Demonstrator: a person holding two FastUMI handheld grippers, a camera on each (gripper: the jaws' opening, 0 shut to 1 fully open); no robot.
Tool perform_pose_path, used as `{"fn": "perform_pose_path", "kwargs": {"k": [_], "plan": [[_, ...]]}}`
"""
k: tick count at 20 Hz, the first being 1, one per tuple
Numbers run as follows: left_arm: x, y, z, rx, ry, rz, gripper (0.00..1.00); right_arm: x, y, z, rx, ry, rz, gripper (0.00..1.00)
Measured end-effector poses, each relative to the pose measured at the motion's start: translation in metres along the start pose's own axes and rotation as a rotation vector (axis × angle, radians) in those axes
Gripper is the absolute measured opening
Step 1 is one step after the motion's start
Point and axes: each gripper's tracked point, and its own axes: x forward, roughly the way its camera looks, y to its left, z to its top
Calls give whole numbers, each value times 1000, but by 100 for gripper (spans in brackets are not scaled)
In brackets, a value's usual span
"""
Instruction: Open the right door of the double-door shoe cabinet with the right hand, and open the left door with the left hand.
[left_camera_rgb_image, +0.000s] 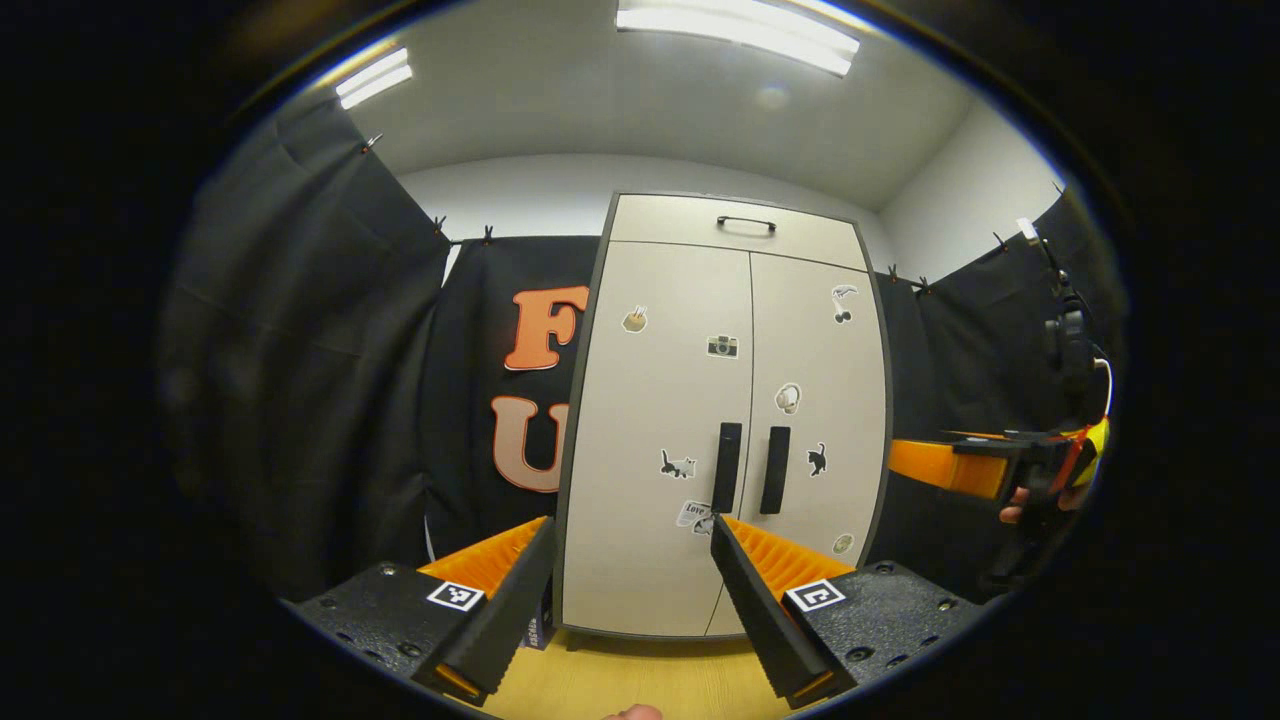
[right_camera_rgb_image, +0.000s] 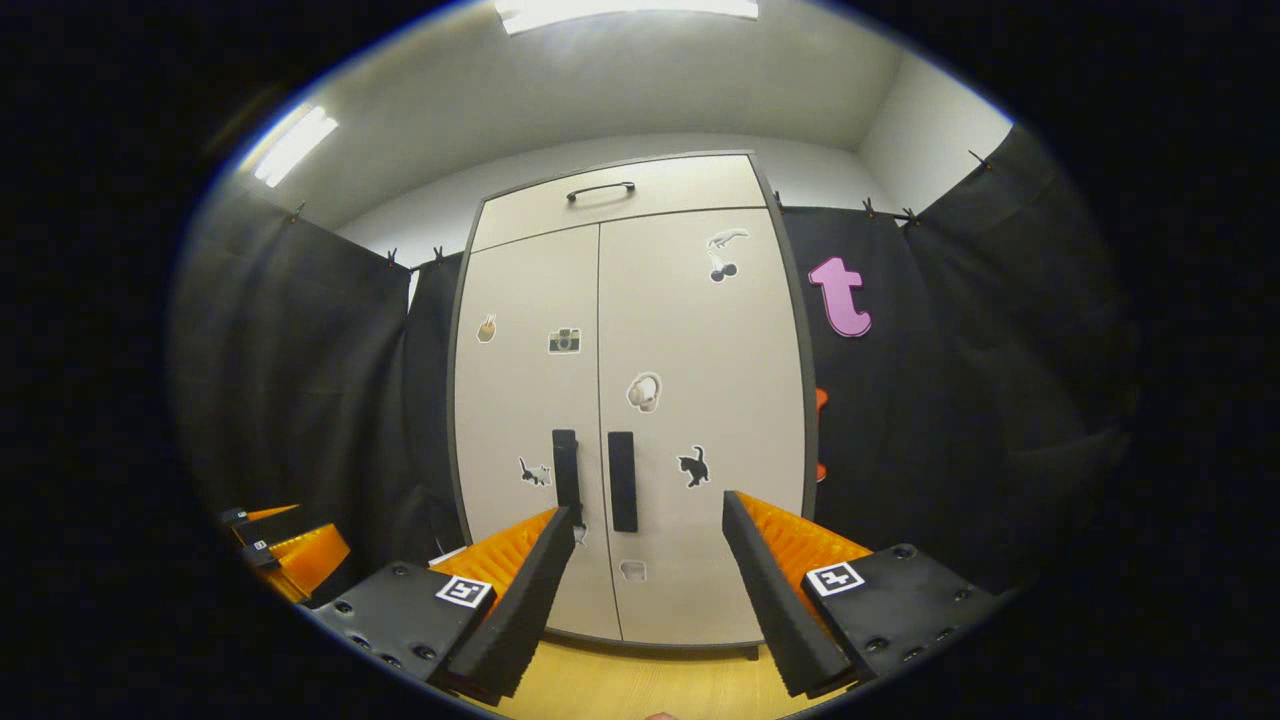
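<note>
A tall pale shoe cabinet (left_camera_rgb_image: 660, 420) (right_camera_rgb_image: 690, 330) with two doors stands ahead, both doors closed. Stickers dot the doors. The left door's dark vertical handle (left_camera_rgb_image: 727, 467) (right_camera_rgb_image: 566, 473) and the right door's handle (left_camera_rgb_image: 774, 469) (right_camera_rgb_image: 621, 480) sit side by side at the centre seam. My left gripper (left_camera_rgb_image: 632, 535) is open, some way short of the cabinet, with nothing between its fingers. My right gripper (right_camera_rgb_image: 647, 515) is open too, also short of the doors and holding nothing. In the left gripper view the right gripper (left_camera_rgb_image: 985, 465) shows at the far right, held by a hand.
A top drawer with a curved handle (left_camera_rgb_image: 746, 222) (right_camera_rgb_image: 600, 189) sits above the doors. Black cloth walls flank the cabinet on both sides. A wooden floor (left_camera_rgb_image: 640, 680) (right_camera_rgb_image: 640, 685) runs up to the cabinet's base. The left gripper (right_camera_rgb_image: 290, 550) shows low at the left in the right gripper view.
</note>
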Motion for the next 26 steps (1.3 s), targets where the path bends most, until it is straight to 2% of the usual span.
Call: {"fn": "perform_pose_path", "kwargs": {"k": [5, 9, 13, 16, 17, 18, 19, 20, 21, 22, 23, 24, 25, 26], "plan": [[-11, 13, -8, -11, 16, 32, 94, 90, 14, -3, -21, 35, -4, 98], [-18, 29, -15, -13, 29, 71, 95, 146, 11, -18, -30, 71, -49, 98], [-23, 50, -12, 10, 19, 127, 95, 182, -6, -39, -30, 104, -112, 98], [-24, 55, -10, 10, 5, 136, 94, 186, -4, -41, -27, 96, -106, 98], [-22, 55, -11, 8, 5, 135, 91, 186, -4, -41, -47, 92, -112, 92], [-21, 54, -12, 8, 5, 129, 94, 185, -2, -40, -65, 87, -113, 83], [-19, 50, -12, 9, 5, 121, 94, 185, 3, -41, -77, 84, -100, 82], [-19, 48, -13, 11, 5, 114, 92, 187, 5, -42, -89, 80, -99, 92], [-18, 46, -13, 12, 3, 107, 95, 189, 3, -44, -100, 87, -110, 92], [-18, 43, -12, 13, 1, 99, 95, 192, 3, -48, -103, 97, -117, 82], [-17, 42, -12, 14, -1, 95, 95, 197, 3, -52, -95, 108, -118, 83], [-16, 42, -12, 15, -3, 95, 91, 201, 1, -57, -80, 124, -123, 92], [-16, 43, -11, 15, -7, 98, 94, 205, -3, -64, -67, 146, -139, 92], [-16, 46, -10, 13, -12, 102, 94, 209, -8, -71, -55, 163, -149, 83]]}}
